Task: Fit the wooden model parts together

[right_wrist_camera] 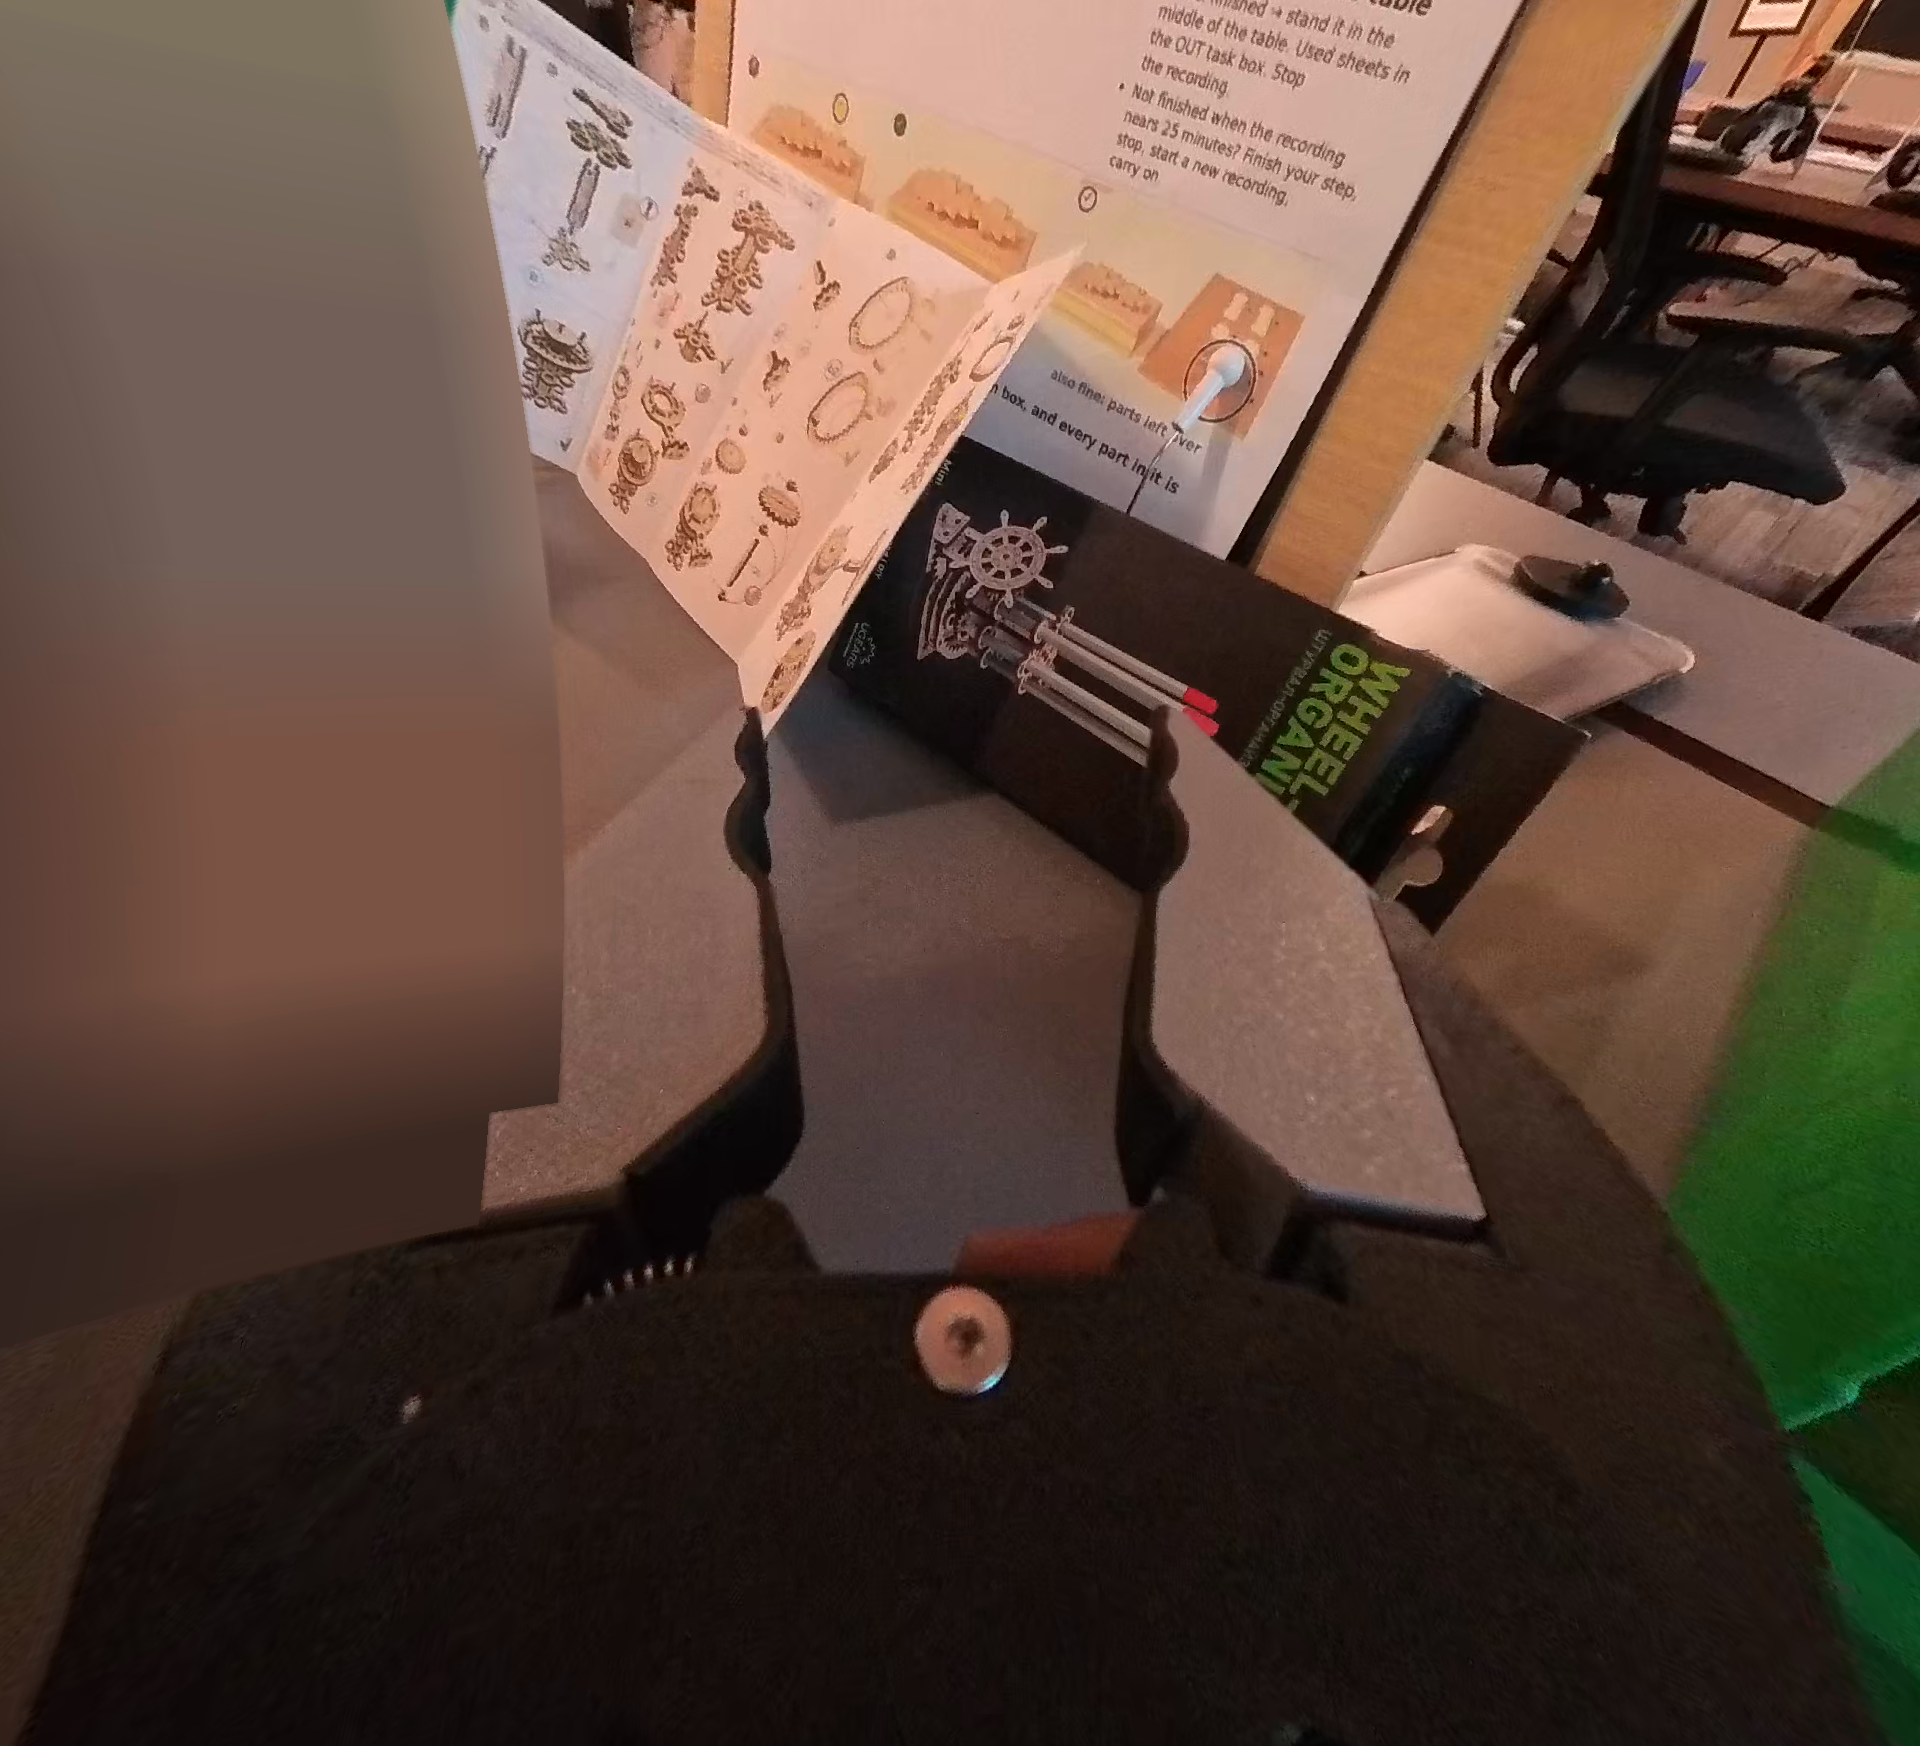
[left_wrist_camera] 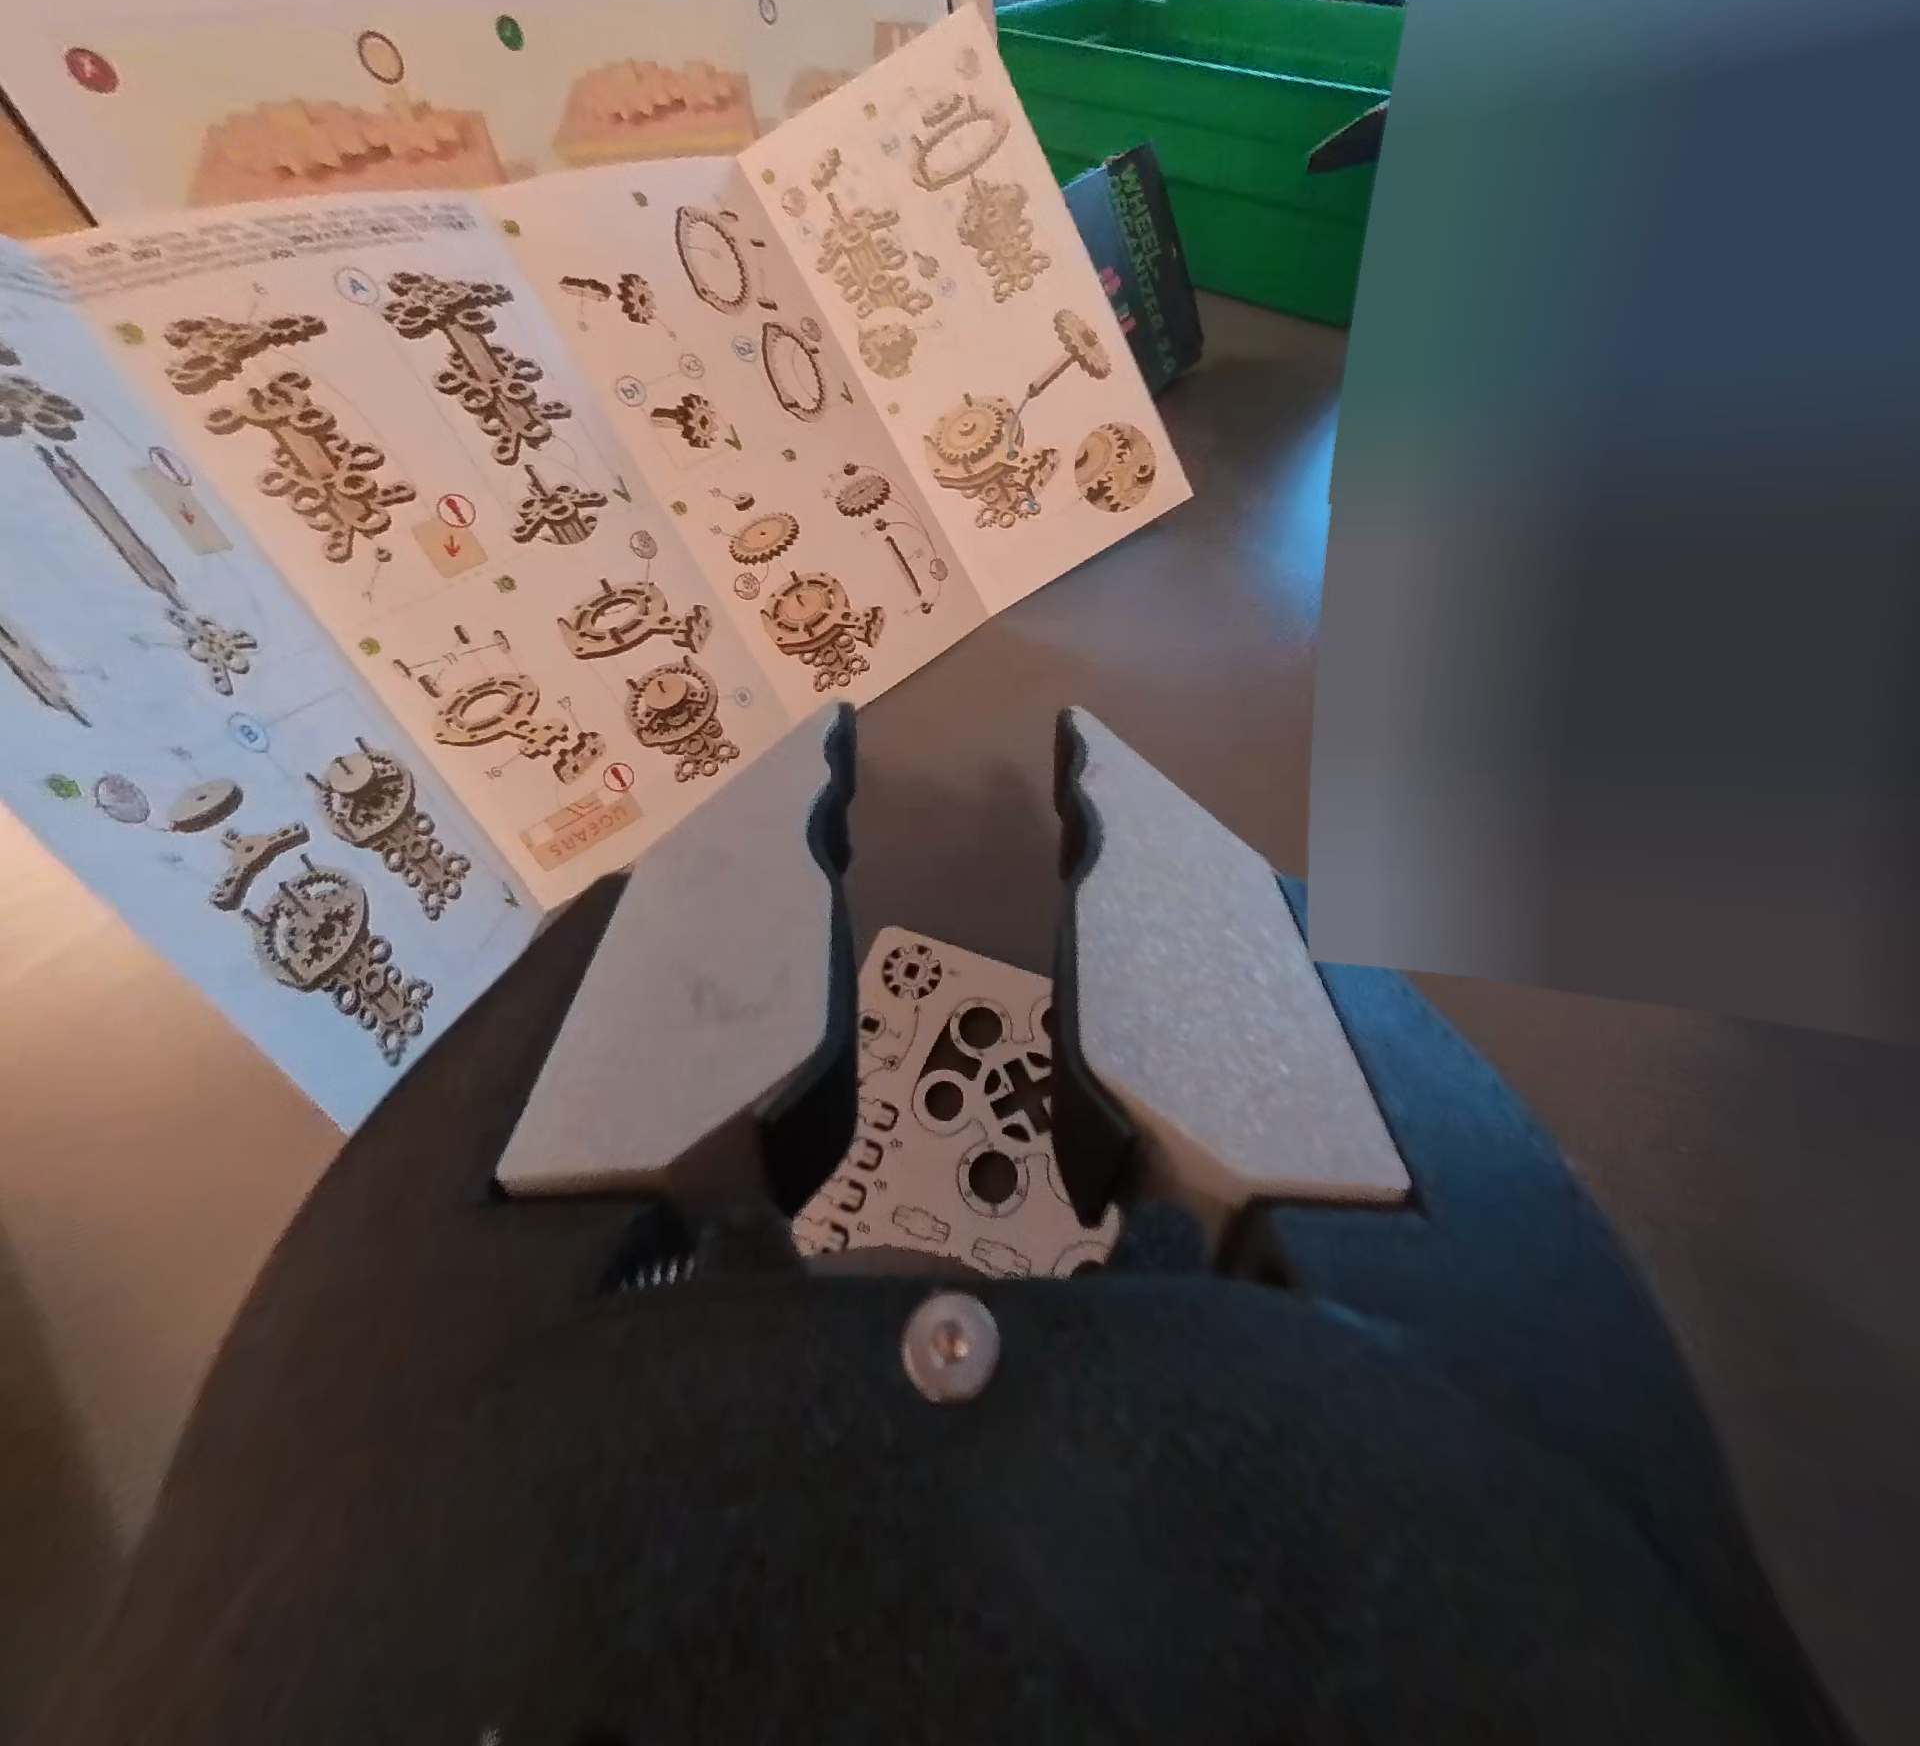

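Note:
In the left wrist view my left gripper [left_wrist_camera: 956,735] is open, above a pale wooden parts sheet [left_wrist_camera: 951,1114] with cut-out pieces that lies on the grey table below the fingers, seen between them near their base. The fingers hold nothing. A folded instruction booklet [left_wrist_camera: 582,491] stands open just beyond the fingertips. In the right wrist view my right gripper [right_wrist_camera: 956,740] is open and empty over the grey table [right_wrist_camera: 935,1021]. The booklet [right_wrist_camera: 769,408] stands ahead to its left, and the kit's black box [right_wrist_camera: 1195,709] lies just past the fingertips.
A white instruction board [right_wrist_camera: 1091,86] on a wooden stand rises behind the booklet. Green bins [left_wrist_camera: 1195,107] sit at the far right of the left wrist view; a green blur [right_wrist_camera: 1808,1125] edges the right wrist view. A clear tray [right_wrist_camera: 1507,626] lies behind the box.

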